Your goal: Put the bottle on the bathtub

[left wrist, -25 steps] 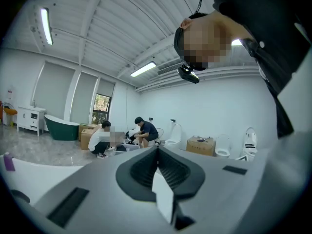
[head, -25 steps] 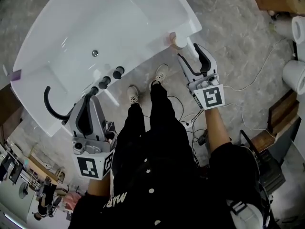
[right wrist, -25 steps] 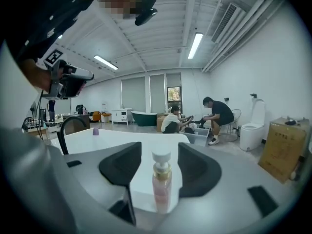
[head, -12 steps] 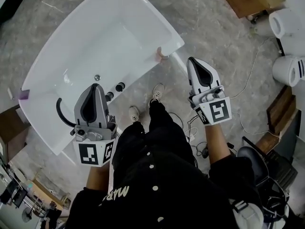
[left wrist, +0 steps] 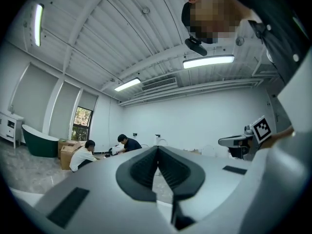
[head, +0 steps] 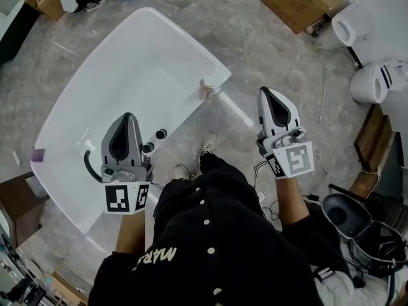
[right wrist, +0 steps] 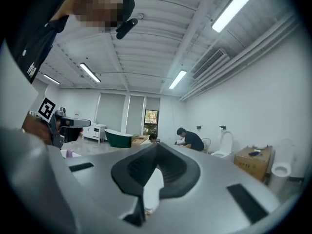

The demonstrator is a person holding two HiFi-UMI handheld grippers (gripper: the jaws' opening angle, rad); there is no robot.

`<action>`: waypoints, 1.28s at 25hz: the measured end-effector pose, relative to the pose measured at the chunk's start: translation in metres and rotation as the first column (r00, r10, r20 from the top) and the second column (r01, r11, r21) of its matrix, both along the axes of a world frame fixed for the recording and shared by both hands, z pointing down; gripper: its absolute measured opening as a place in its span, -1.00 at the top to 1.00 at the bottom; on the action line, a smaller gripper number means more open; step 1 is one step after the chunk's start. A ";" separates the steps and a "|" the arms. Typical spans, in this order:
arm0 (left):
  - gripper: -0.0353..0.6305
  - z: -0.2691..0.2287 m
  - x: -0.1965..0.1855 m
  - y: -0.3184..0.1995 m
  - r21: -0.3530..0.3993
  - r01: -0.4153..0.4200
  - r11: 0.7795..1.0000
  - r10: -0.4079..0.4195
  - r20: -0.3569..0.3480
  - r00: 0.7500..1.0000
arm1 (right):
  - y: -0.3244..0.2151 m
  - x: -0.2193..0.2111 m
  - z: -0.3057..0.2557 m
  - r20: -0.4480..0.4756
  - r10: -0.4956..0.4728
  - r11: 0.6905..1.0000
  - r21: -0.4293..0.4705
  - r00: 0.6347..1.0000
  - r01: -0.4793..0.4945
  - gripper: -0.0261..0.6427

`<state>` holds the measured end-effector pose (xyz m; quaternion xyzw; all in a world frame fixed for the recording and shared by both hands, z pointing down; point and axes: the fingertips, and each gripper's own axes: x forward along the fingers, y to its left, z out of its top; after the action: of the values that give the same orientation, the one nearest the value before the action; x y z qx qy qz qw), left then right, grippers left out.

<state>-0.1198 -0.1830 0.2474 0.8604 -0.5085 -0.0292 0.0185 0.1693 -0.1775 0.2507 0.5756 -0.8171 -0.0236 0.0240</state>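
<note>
Grey floor [head: 287, 56], bottle [head: 207, 88] on bathtub [head: 190, 46] rim; right tool [head: 266, 93] apart

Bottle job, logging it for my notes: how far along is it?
Done: the bottle sits on the corner rim of the bathtub, with neither gripper touching it. In hand: nothing. The left gripper and the right gripper both have their jaws together and empty, held clear of that corner. Left: nothing visible; the placement looks complete.
</note>
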 end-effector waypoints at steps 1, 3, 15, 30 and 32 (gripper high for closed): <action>0.87 -0.001 -0.002 0.001 0.000 -0.007 1.000 0.007 0.000 1.000 | 0.003 0.001 -0.004 -0.003 0.014 1.000 0.004 1.000 -0.014 0.92; 0.87 -0.003 -0.006 0.002 0.001 -0.013 1.000 0.013 -0.005 1.000 | 0.008 0.003 -0.010 -0.001 0.038 0.999 0.010 0.999 -0.038 0.92; 0.87 -0.011 -0.038 0.017 0.038 0.026 0.999 -0.025 -0.005 1.000 | 0.045 0.027 -0.022 0.045 0.156 0.986 0.045 0.987 -0.158 0.92; 0.87 -0.013 -0.052 0.025 0.055 0.072 0.996 -0.071 -0.008 0.997 | 0.043 0.020 -0.027 0.023 0.116 0.990 0.078 0.993 -0.117 0.92; 0.87 -0.013 -0.050 0.024 0.057 0.074 0.996 -0.074 -0.007 0.997 | 0.041 0.020 -0.027 0.017 0.109 0.991 0.077 0.994 -0.110 0.92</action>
<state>-0.1698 -0.1586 0.2339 0.8410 -0.5389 -0.0464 -0.0062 0.1891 -0.1366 0.2234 0.6203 -0.7828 -0.0501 -0.0024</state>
